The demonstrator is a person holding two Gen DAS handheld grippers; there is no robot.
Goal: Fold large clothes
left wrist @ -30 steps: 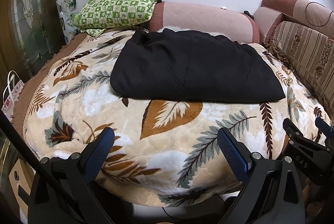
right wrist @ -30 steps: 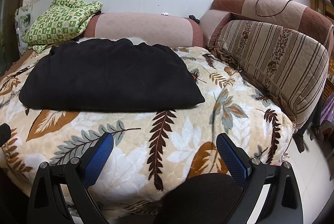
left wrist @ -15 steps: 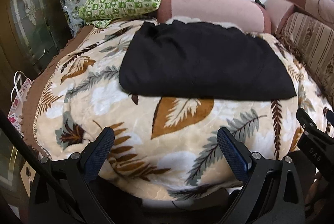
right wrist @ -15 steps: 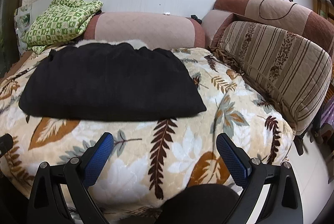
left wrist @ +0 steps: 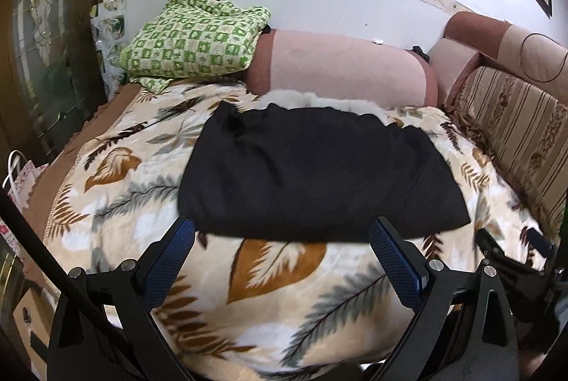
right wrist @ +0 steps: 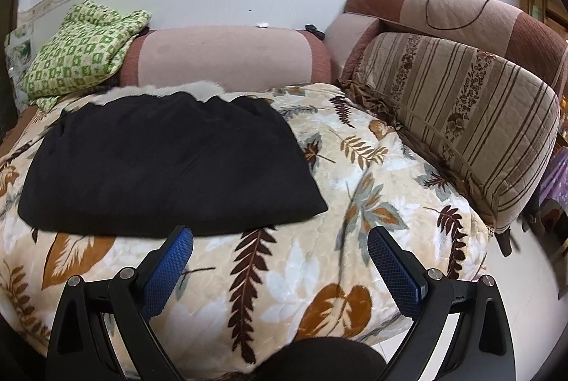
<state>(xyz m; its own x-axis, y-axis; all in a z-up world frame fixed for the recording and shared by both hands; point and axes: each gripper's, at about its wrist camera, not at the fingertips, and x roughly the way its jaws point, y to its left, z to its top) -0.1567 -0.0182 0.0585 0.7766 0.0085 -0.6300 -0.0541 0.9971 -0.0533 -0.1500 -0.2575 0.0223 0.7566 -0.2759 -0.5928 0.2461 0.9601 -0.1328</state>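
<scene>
Left gripper [left wrist: 282, 249], left wrist view: jaws spread wide, nothing between them, blue pads framing the near edge of the black garment [left wrist: 319, 168]. Garment: folded into a broad slab, lying on the leaf-patterned blanket [left wrist: 277, 306] toward the back of the sofa seat, long axis running left to right across the view, straight ahead of the jaws. Near hem sits just beyond the fingertips; the left pad appears level with the garment's near-left corner, contact not confirmed. White fluffy trim shows at the garment's far edge. Green checked cloth [left wrist: 191, 40] heaped at the back-left corner; pink bolster [left wrist: 340, 68] along the back edge; the other tool visible at the lower right. Right gripper [right wrist: 280, 257], right wrist view: likewise agape and empty. The garment lies ahead and to the left, its near-right corner just beyond the left pad; the right pad stands over bare blanket. Striped cushion [right wrist: 461, 118] lines the right edge. Judgement: the left gripper is squarely on the hem, the right offset toward the right corner; each suits one near corner for the next fold.
</scene>
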